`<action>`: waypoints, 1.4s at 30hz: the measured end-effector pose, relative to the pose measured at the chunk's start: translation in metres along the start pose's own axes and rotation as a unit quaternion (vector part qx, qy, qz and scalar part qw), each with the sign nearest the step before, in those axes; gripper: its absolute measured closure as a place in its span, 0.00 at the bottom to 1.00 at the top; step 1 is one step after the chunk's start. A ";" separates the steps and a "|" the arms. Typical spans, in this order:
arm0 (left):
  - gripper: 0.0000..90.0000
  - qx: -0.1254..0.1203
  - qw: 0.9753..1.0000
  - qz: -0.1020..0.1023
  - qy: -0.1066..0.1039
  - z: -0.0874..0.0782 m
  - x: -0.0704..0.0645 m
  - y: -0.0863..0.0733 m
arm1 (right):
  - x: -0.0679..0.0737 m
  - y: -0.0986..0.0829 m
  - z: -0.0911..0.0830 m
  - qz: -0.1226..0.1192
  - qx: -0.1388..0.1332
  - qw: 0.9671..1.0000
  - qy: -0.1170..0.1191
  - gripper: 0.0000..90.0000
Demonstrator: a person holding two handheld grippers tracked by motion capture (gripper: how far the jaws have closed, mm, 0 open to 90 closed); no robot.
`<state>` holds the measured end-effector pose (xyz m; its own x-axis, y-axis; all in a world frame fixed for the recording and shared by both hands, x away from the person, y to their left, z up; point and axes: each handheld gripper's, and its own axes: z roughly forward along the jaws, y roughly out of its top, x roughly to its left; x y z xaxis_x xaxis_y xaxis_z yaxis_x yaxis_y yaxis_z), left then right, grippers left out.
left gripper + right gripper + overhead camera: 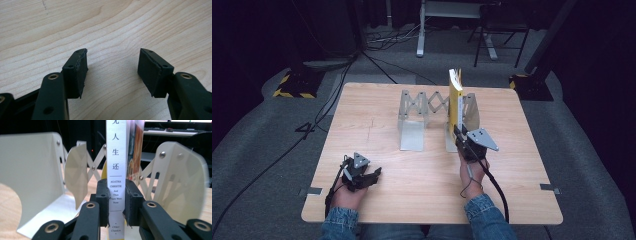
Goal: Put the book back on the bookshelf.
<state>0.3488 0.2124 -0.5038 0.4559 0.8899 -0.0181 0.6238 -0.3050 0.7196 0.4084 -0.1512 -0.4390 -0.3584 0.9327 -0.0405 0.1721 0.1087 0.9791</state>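
- Toward the far right of the table (377,210): book (455,97) upright, long axis vertical, white spine facing the near edge, standing inside the expandable metal bookend rack (422,107).
- Clamped low on the spine by the right gripper (460,136); in the right gripper view, pads (103,202) pressed on both sides of the spine (115,157), jaws narrow, holding the book.
- Spine text upright in that view, so book not tilted relative to the jaws; grip straight on, jaws horizontal across the thin dimension.
- Rack plates either side: large white plate (32,175) to one side, rounded plate (180,180) to the other; book between them, not clearly touching either; contact of the bottom edge with the rack base hidden by the jaws.
- Key relation: book directly ahead of the right gripper, in line with the forearm, rack beyond and around it; any push goes toward the far edge, any pull toward the near edge.
- Near the near-left corner: left gripper (362,175) low over bare wood, well apart from book and rack; jaws wide, nothing between the pads (75,72).
- Right hand (472,172) clearly the nearer and the only one engaged; left idle.
- Judgement: placing or pulling the book in the right-hand slot; next move probably needs a straight line along the slot, keeping the spine vertical to avoid catching a plate.
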 end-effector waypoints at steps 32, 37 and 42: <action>0.46 -0.002 1.000 -0.003 -0.001 0.001 0.000 0.001 | -0.001 -0.042 0.010 0.002 0.065 0.998 0.006 0.84; 0.46 -0.002 1.000 -0.003 -0.001 0.001 0.000 0.001 | -0.002 -0.042 0.009 0.004 0.069 0.998 0.007 0.83; 0.46 -0.001 1.000 -0.003 -0.002 0.001 0.000 0.001 | -0.006 -0.040 0.002 -0.001 0.069 0.997 0.022 0.69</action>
<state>0.3495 0.2116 -0.5041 0.4541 0.8906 -0.0257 0.6263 -0.2986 0.7202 0.4053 -0.1604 -0.4786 -0.3986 0.9166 -0.0305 0.2942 0.1593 0.9424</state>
